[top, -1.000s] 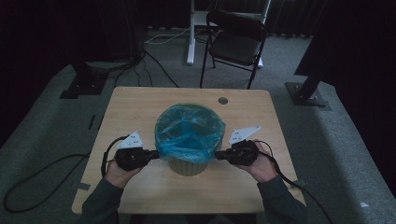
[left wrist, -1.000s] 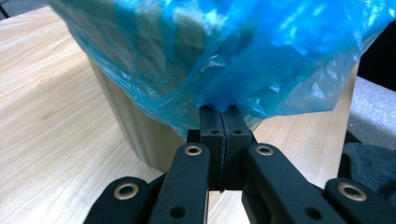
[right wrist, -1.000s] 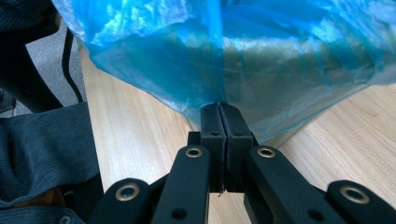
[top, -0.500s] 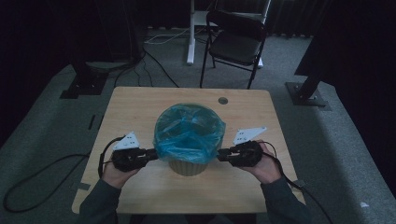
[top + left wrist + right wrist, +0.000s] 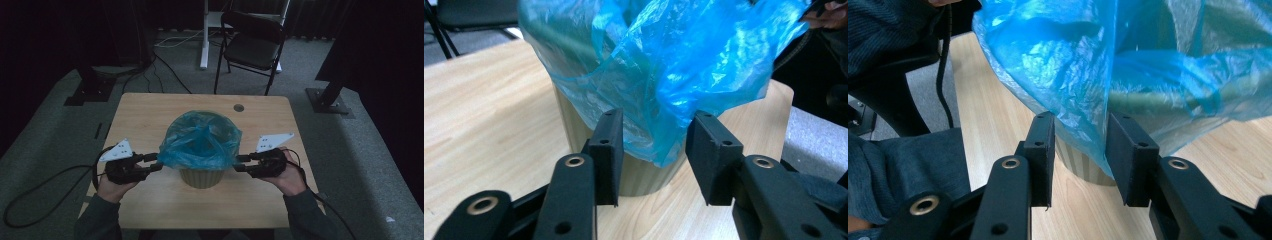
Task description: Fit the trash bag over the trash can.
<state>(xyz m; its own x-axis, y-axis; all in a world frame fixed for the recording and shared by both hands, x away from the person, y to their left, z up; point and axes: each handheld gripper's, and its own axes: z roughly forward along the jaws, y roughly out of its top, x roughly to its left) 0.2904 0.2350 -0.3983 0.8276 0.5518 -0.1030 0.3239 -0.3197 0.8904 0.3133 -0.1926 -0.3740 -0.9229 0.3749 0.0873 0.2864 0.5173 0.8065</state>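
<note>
A small ribbed bin (image 5: 202, 177), pale olive and tapering toward its base, stands near the front middle of the light wood-grain table (image 5: 150, 115). A thin, crinkly blue plastic bag (image 5: 201, 141) lines it, translucent and glossy, billowing over the rim in loose folds with one pinched crease running up its middle.

The left hand-held gripper (image 5: 156, 164) sits at the bag's left edge. In the left gripper view its matte black jaws stand well apart, with the bag's hanging hem (image 5: 659, 150) drooping into the gap between them, not pinched. The right hand-held gripper (image 5: 239, 163) mirrors it on the other side; in the right gripper view its jaws are likewise spread, a flap of the blue film (image 5: 1083, 125) hanging between them without being clamped. Each carries a grey three-cornered plate on top and a black cable trailing off the table.

Compared with a second ago, both grippers have drawn slightly lower and outward along the table, and the bag looks more spread sideways, its skirt pulled down over the bin's rim on both sides.

A black folding chair (image 5: 252, 42) stands beyond the table on grey carpet.
</note>
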